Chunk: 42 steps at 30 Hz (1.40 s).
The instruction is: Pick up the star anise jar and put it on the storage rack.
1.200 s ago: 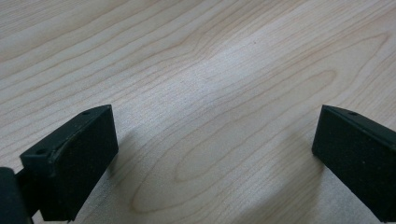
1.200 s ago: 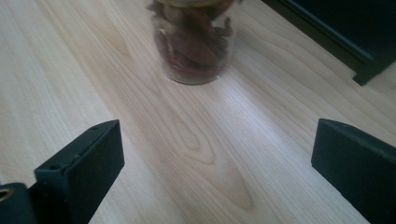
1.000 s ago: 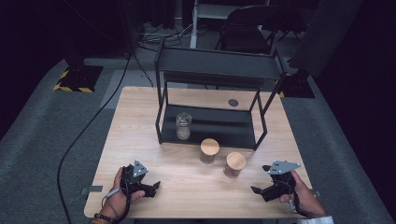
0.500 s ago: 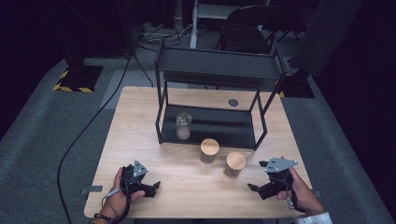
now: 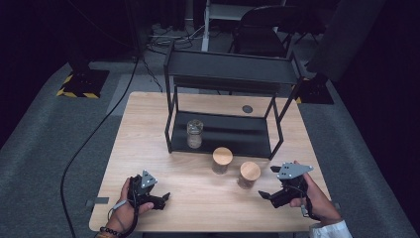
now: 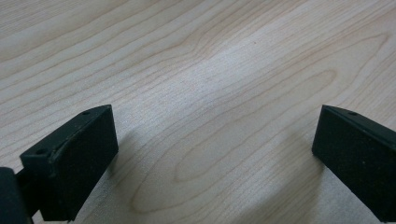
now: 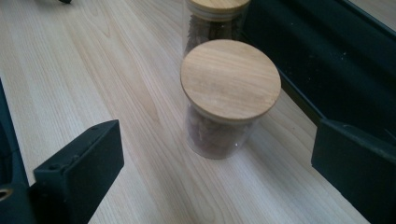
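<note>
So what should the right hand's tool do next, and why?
Probably ease the right gripper forward until its jaws straddle the near jar. The jaws stand wide open and aimed at that jar, which sits upright just ahead with free table on both sides. The left gripper rests open, away from both jars.

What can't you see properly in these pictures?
- Far jar, right gripper view: top cut off by the edge.
- Near jar: brown filling too blurred to name.
- Glass jar on the rack, high view: too small to tell if anything is inside.
</note>
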Available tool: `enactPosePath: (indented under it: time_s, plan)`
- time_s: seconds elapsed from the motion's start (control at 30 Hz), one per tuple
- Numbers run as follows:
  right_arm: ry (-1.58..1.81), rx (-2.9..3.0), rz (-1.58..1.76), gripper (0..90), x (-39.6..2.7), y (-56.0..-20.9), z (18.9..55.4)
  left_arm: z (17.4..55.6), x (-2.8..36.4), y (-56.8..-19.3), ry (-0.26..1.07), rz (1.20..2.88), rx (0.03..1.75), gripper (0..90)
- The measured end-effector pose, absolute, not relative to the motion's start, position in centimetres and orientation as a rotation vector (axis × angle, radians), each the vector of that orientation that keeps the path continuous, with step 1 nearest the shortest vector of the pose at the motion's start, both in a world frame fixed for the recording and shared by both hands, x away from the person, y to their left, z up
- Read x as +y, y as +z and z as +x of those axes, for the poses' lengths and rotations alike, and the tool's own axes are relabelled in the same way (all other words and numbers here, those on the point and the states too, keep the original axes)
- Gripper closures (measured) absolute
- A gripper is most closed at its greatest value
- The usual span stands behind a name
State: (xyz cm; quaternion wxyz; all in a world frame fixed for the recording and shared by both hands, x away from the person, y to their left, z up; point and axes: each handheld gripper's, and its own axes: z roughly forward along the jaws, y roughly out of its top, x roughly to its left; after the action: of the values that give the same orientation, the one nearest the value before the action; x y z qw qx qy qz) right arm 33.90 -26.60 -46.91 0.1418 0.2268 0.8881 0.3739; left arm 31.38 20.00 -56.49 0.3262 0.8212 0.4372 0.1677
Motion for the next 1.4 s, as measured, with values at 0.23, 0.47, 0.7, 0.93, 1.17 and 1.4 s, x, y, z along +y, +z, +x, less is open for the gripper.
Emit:
enactPosePath:
  time_s: [0.23, 0.47, 0.7, 0.93, 1.17, 1.4]
  plan:
    - [1.068, 2.575, 0.641, 2.1, -25.3, -46.3, 34.6, 31.4, 20.0, -56.5, 0.440, 2.153, 1.146, 0.0]
    - [1.061, 2.590, 0.632, 2.1, -24.1, -46.0, 35.3, 31.4, 20.0, -56.5, 0.440, 2.151, 1.146, 0.0]
    - [1.047, 2.598, 0.623, 2.1, -23.1, -45.5, 35.9, 31.4, 20.0, -56.5, 0.439, 2.152, 1.146, 0.0]
    - [1.050, 2.605, 0.612, 2.1, -22.1, -45.1, 36.5, 31.4, 20.0, -56.5, 0.440, 2.152, 1.145, 0.0]
    - [1.039, 2.619, 0.595, 2.1, -20.6, -45.0, 37.3, 31.4, 20.0, -56.5, 0.439, 2.152, 1.146, 0.0]
    - [1.021, 2.647, 0.570, 2.2, -19.1, -45.0, 38.0, 31.4, 20.0, -56.5, 0.439, 2.152, 1.145, 0.0]
